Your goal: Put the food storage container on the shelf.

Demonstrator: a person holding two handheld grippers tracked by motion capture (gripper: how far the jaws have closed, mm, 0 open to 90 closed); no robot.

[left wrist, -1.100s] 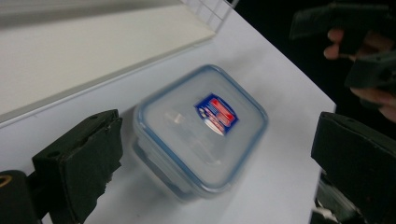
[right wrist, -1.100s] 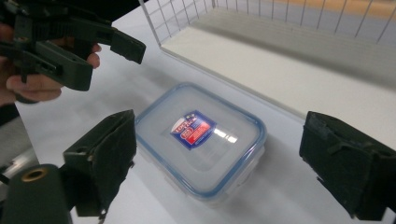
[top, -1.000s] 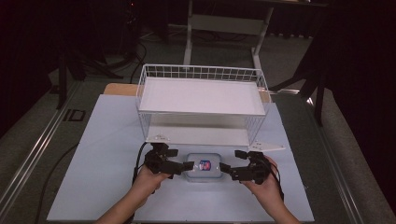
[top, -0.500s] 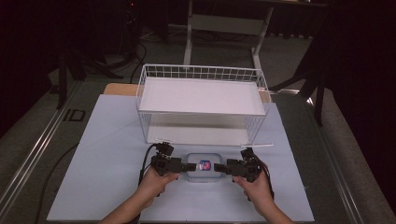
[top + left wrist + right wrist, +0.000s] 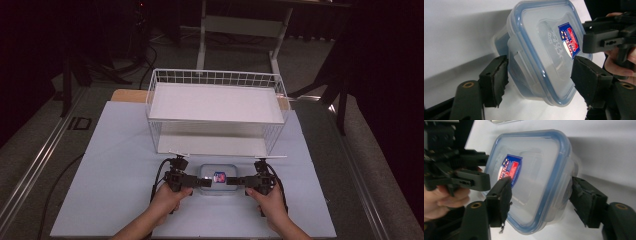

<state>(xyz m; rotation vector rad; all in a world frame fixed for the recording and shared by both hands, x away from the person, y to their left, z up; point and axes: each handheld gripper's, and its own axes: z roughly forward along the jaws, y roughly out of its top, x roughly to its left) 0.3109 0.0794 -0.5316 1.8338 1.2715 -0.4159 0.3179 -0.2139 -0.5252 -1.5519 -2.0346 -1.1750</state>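
A clear plastic container (image 5: 218, 179) with a blue-rimmed lid and a red and blue sticker lies on the white table cover, just in front of the wire shelf. My left gripper (image 5: 204, 182) comes in from its left end and my right gripper (image 5: 232, 181) from its right end. In the left gripper view the container (image 5: 541, 50) sits between the two jaws of my left gripper (image 5: 539, 62), whose pads press against it. In the right gripper view my right gripper (image 5: 540, 182) clamps the other end of the container (image 5: 536, 177) the same way.
A white wire shelf (image 5: 217, 77) with a flat white top stands behind the container, with a lower level under it. The white table cover (image 5: 115, 165) stretches to both sides. Dark floor, cables and stand legs surround the table.
Both hands have turned to point straight inward and the grippers have settled onto the container's two ends. The container has stayed in place.
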